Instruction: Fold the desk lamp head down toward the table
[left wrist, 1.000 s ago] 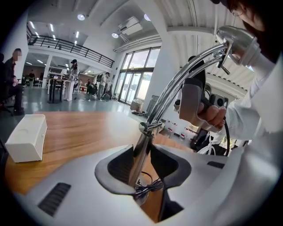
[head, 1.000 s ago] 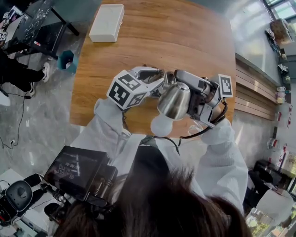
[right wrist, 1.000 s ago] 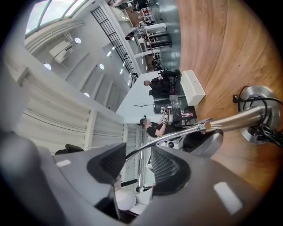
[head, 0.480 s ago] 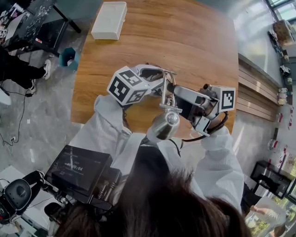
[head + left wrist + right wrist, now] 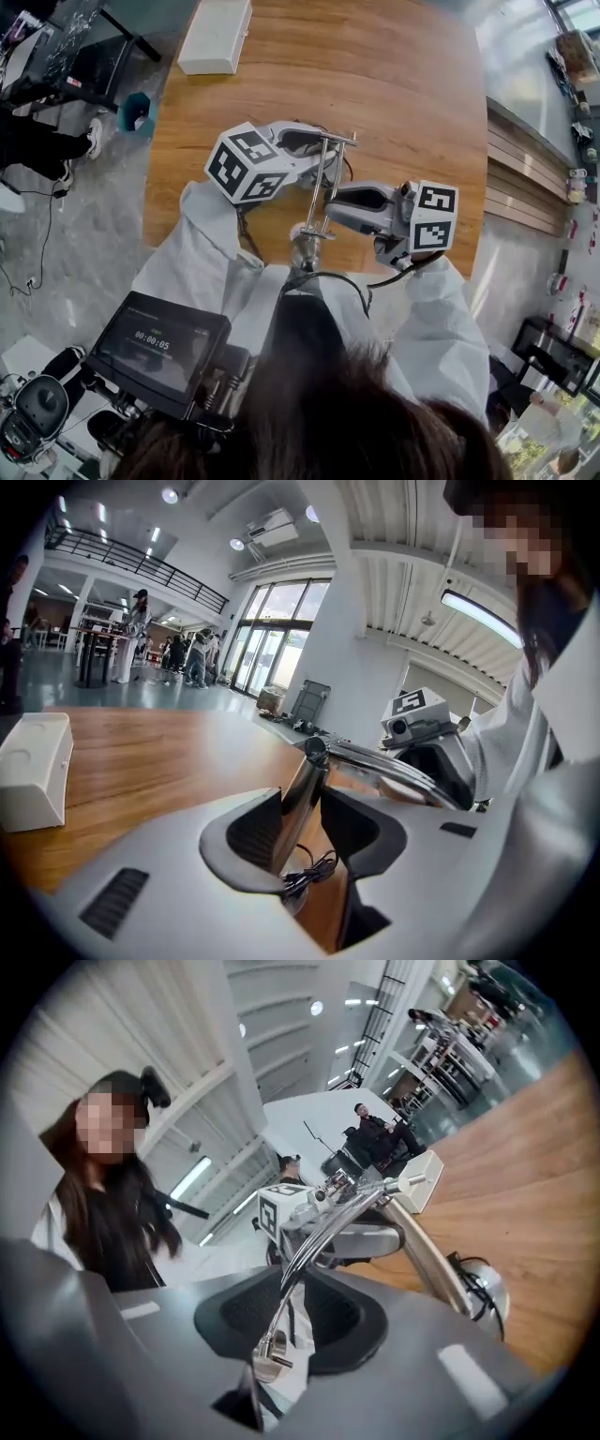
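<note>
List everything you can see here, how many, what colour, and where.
table: one, brown wood, under the lamp
box: one, white, table's far left corner
desk lamp: one, chrome, table's near edge, between the grippers
cable: one, black, bundled at lamp base
bin: one, teal, floor left of table
screen: one, black, by the left sleeve
left gripper: one, grey, fingers opening, lamp's lower post between them
right gripper: one, grey, fingers closing round lamp's upper arm
sleeves: two, white, behind the grippers
</note>
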{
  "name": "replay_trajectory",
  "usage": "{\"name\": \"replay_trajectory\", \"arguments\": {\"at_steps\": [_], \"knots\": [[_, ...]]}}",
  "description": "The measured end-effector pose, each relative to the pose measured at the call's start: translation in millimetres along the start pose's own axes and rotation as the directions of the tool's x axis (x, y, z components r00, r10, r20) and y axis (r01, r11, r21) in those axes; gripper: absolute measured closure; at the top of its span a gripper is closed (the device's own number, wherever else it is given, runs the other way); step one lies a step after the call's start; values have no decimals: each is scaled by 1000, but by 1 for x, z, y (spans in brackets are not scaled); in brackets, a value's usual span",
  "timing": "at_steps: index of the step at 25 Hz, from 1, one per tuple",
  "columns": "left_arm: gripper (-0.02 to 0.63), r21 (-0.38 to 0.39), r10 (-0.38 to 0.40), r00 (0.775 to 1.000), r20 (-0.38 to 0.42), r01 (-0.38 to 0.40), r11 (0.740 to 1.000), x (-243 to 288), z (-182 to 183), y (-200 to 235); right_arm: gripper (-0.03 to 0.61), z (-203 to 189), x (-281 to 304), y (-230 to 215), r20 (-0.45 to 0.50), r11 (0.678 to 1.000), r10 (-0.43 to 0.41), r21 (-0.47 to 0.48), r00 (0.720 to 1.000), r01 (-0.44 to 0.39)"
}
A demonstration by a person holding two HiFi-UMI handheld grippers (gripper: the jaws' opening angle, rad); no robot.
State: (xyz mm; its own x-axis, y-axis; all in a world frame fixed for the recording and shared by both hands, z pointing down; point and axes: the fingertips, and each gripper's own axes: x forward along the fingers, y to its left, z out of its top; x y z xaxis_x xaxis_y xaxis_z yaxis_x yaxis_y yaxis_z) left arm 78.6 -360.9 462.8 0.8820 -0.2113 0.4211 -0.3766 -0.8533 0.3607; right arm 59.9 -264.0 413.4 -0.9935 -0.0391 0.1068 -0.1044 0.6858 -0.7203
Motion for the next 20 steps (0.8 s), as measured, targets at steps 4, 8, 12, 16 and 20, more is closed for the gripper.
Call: {"name": "replay_trajectory", "arguments": {"at_steps": [4, 8, 12, 16, 20], "knots": [[483, 15, -15, 1000, 0, 15, 1000, 3, -4, 0, 505, -19, 2, -21, -59, 977, -93, -200, 994, 80], [485, 32, -38, 999, -3, 38, 999, 6, -6, -4, 498, -28, 1, -28, -83, 924, -157, -365, 984, 117], [485, 46, -58, 998, 6, 57, 997, 3, -7, -9, 495, -33, 2, -31, -83, 879, -192, -457, 978, 134], [486, 71, -100, 995, 23, 98, 993, 2, -9, -13, 502, -39, 3, -40, -85, 856, -212, -498, 974, 143], [486, 76, -126, 991, 42, 123, 989, 2, -11, -15, 497, -42, 2, -46, -87, 856, -211, -497, 974, 142]]}}
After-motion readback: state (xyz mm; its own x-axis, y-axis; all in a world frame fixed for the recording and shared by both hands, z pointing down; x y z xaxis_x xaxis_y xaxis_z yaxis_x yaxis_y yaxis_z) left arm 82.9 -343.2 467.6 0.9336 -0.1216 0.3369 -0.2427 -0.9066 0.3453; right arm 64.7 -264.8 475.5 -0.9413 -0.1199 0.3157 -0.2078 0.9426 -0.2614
